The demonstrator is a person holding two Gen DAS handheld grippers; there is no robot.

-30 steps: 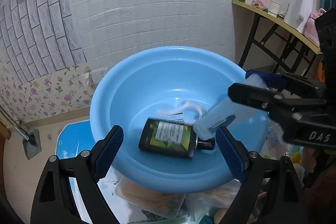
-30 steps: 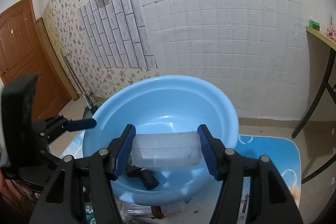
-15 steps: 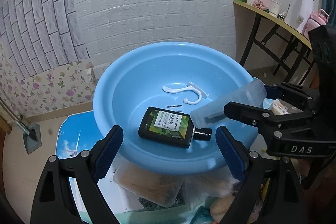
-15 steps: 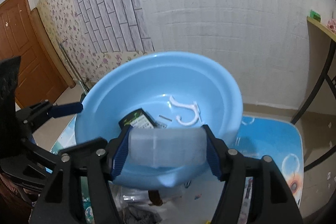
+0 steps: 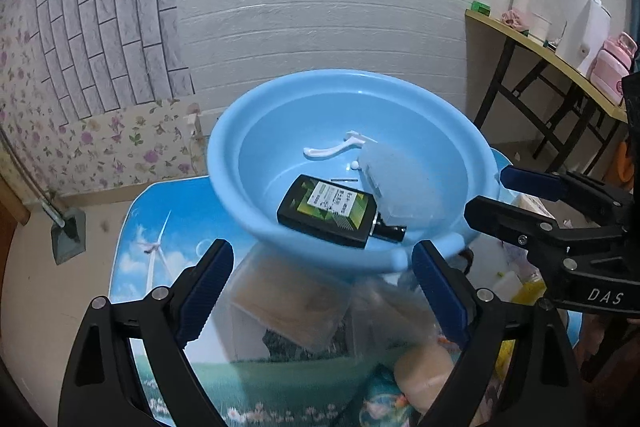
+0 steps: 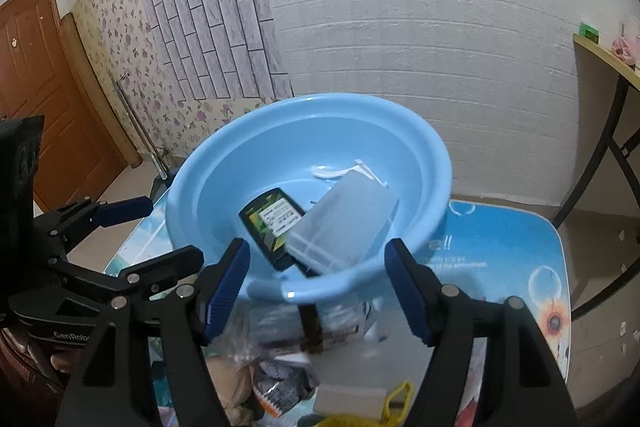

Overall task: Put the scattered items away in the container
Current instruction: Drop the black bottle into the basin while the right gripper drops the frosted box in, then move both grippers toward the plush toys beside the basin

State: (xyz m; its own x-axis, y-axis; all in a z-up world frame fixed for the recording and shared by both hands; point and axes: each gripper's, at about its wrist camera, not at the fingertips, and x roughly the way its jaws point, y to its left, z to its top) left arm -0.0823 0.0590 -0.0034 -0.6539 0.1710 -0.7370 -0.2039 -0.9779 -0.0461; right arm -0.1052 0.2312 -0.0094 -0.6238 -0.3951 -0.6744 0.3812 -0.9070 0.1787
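Both tongs gape empty before the blue basin

The right tongs (image 6: 316,287) are opening with nothing between the pads; the left tongs (image 5: 322,291) stand wide and hold nothing. Beyond them the blue basin (image 6: 434,163) sits on the desk (image 6: 500,247), holding a frosted plastic box (image 6: 344,223) leaning on a dark flat bottle (image 6: 272,223), with a white hook (image 5: 332,149) behind. Packets and bags (image 5: 288,301) lie scattered just in front of the basin.

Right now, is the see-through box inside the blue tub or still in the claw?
Inside. The see-through box lies tilted in the blue tub, leaning on the black bottle, clear of the opening right claw.
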